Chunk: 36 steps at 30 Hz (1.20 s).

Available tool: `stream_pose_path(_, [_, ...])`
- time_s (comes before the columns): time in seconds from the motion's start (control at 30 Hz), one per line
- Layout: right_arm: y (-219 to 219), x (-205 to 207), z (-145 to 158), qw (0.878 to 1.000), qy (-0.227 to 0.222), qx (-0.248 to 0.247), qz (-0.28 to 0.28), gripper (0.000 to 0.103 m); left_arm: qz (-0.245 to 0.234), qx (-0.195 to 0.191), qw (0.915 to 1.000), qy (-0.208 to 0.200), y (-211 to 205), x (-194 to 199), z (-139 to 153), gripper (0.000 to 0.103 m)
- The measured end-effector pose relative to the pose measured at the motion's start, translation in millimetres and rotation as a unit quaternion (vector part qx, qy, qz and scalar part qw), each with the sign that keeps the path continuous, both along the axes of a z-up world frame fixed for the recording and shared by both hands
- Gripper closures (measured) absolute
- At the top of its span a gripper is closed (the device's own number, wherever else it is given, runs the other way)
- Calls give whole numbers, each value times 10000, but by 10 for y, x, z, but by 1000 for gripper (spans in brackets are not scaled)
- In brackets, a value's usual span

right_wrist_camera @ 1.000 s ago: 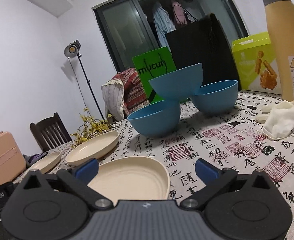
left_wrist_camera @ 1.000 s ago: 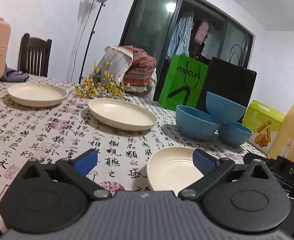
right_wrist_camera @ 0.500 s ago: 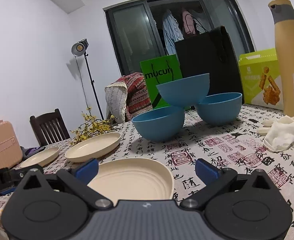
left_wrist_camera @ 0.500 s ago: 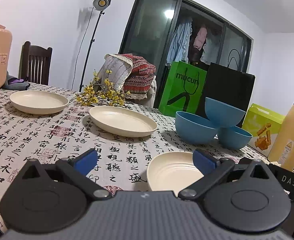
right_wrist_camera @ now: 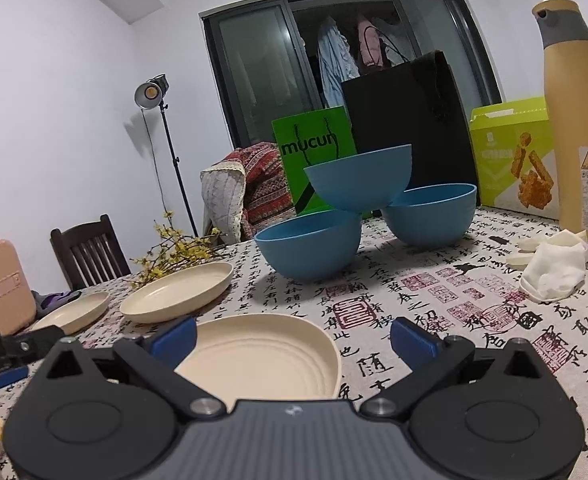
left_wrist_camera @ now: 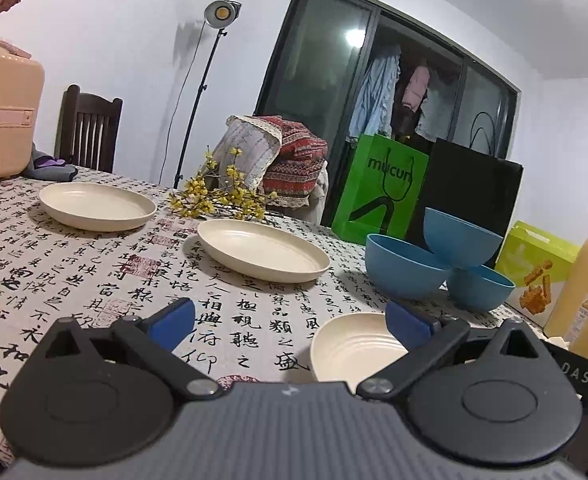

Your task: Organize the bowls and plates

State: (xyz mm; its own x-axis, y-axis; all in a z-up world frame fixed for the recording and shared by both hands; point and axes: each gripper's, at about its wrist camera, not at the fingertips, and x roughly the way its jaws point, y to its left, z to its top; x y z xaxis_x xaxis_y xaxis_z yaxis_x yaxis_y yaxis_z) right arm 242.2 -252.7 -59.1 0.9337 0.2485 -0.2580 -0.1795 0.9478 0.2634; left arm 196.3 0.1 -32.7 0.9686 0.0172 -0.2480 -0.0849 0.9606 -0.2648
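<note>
Three cream plates lie on the calligraphy tablecloth: a far plate, a middle plate and a near plate. The same near plate lies just ahead of my right gripper, which is open and empty. My left gripper is open too, holding nothing, with the near plate by its right finger. Three blue bowls stand behind: a front bowl, a back bowl and a tilted bowl resting on both rims.
A green bag and black bag stand behind the bowls. A yellow bottle, a green snack box and white gloves sit at right. Yellow flowers, a pink case and a chair are at left.
Both cameras have shifted slightly, the left one tilting and lifting a little. The plates and bowls stay where they were, and both grippers stay open.
</note>
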Motion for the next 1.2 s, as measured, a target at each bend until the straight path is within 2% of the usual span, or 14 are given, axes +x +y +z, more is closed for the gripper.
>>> stream_pose_path(0.1, [32, -13, 14, 9999, -26, -122, 5, 0, -158, 214, 9996, 99, -1, -15, 51, 0])
stream_pose_path(0.27, [141, -20, 55, 9990, -23, -447, 91, 0, -131, 575, 9983, -31, 96, -143, 149, 0])
stream_pose_path(0.43, [180, -57, 137, 9996, -70, -261, 117, 0, 43, 598, 9982, -8, 335, -174, 257, 0])
stream_pose_path(0.83, [493, -117, 356, 9985, -348, -296, 310, 0, 612, 635, 9961, 101, 868, -241, 410, 0])
stream_pose_path(1.2, [814, -112, 525, 9975, -214, -345, 580, 0, 788, 630, 9946, 233, 1203, -284, 485, 0])
